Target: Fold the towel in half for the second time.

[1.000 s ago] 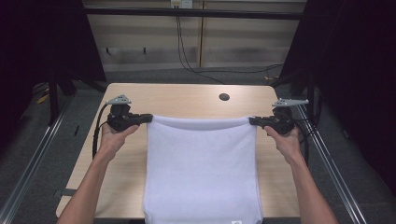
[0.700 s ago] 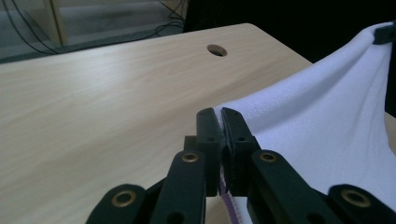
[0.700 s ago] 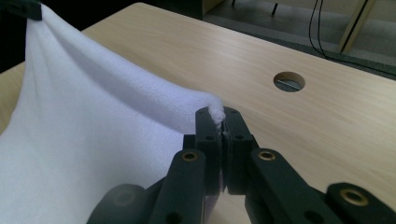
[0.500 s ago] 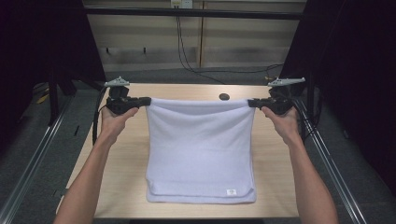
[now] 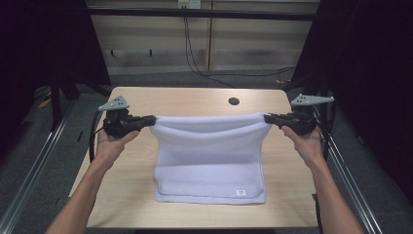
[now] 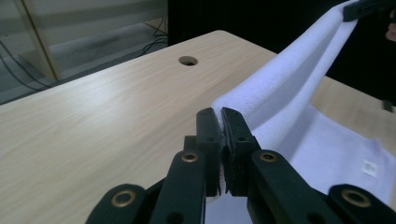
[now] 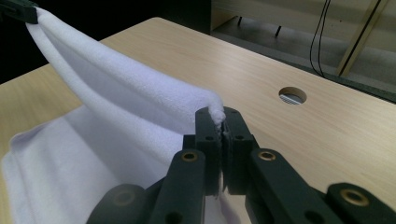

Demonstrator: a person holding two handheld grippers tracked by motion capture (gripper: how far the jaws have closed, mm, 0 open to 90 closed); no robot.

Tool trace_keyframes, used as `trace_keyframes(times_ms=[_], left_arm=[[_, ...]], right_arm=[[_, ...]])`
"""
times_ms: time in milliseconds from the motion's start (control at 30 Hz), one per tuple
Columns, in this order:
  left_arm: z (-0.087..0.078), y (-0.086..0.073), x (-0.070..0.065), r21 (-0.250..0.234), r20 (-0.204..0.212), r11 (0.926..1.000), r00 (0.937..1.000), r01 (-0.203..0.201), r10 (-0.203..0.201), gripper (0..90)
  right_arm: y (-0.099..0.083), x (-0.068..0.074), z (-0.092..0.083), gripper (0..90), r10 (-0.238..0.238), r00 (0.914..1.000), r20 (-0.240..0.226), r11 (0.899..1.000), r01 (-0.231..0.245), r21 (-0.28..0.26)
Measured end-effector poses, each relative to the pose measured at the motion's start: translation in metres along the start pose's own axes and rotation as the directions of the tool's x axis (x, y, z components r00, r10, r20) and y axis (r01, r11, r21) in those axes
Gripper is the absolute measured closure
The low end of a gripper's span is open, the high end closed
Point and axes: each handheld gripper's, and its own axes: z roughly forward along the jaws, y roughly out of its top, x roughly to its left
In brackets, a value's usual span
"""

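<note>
Forearms outstretched, left gripper [image 5: 146, 119], right gripper [image 5: 271, 118] pinching towel [image 5: 210, 161] corners aloft

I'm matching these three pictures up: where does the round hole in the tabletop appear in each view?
High view: round hole near the table's far edge, right of centre, beyond the white towel.
Left gripper view: hole at upper centre, above the jaws.
Right gripper view: hole at right, above the jaws.
Shared landmark: the towel's lifted edge.
</note>
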Motion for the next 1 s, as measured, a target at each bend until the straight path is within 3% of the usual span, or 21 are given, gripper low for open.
trace_keyframes(times_ms=[133, 233, 433, 533, 633, 767, 833, 900, 967, 1000], left_arm=[[-0.006, -0.028, -0.001, 0.013, 0.032, 0.9997, 0.9992, 0.022, -0.023, 86.8], [-0.003, -0.051, -0.011, 0.062, 0.050, 0.9980, 0.9987, 0.010, -0.013, 86.8], [-0.005, -0.093, -0.039, 0.182, 0.092, 0.9828, 0.9957, -0.030, 0.014, 86.5], [-0.011, -0.112, -0.048, 0.209, 0.116, 0.9778, 0.9932, -0.015, -0.010, 86.3], [-0.009, -0.129, -0.059, 0.264, 0.136, 0.9642, 0.9906, -0.026, -0.010, 85.7], [-0.009, -0.136, -0.072, 0.290, 0.184, 0.9554, 0.9829, -0.057, 0.002, 81.9], [-0.008, -0.137, -0.076, 0.327, 0.171, 0.9411, 0.9847, -0.088, 0.032, 79.6], [-0.007, -0.142, -0.077, 0.342, 0.169, 0.9363, 0.9854, -0.080, 0.023, 77.3], [-0.007, -0.147, -0.080, 0.380, 0.127, 0.9199, 0.9906, -0.097, 0.052, 73.6], [-0.007, -0.150, -0.079, 0.385, 0.131, 0.9173, 0.9899, -0.101, 0.054, 72.9]], right_arm=[[-0.019, 0.019, -0.010, 86.2, -0.028, 0.9990, -0.033, 1.000, 0.028, -0.001], [-0.042, 0.033, -0.008, 86.4, -0.047, 0.9973, -0.056, 0.997, 0.050, 0.056], [-0.091, 0.051, -0.014, 81.6, -0.023, 0.9964, -0.081, 0.987, 0.035, 0.155], [-0.114, 0.063, -0.022, 79.0, -0.024, 0.9930, -0.116, 0.980, 0.046, 0.193], [-0.134, 0.073, -0.026, 75.5, 0.001, 0.9878, -0.156, 0.970, 0.037, 0.240], [-0.150, 0.080, -0.029, 76.1, 0.028, 0.9813, -0.190, 0.960, 0.027, 0.277], [-0.158, 0.081, -0.030, 75.4, 0.043, 0.9822, -0.183, 0.961, 0.010, 0.277], [-0.164, 0.080, -0.028, 73.6, 0.058, 0.9821, -0.179, 0.959, -0.005, 0.284], [-0.168, 0.080, -0.023, 71.5, 0.071, 0.9861, -0.150, 0.947, -0.019, 0.321], [-0.169, 0.080, -0.019, 71.2, 0.058, 0.9872, -0.149, 0.944, -0.006, 0.331]])
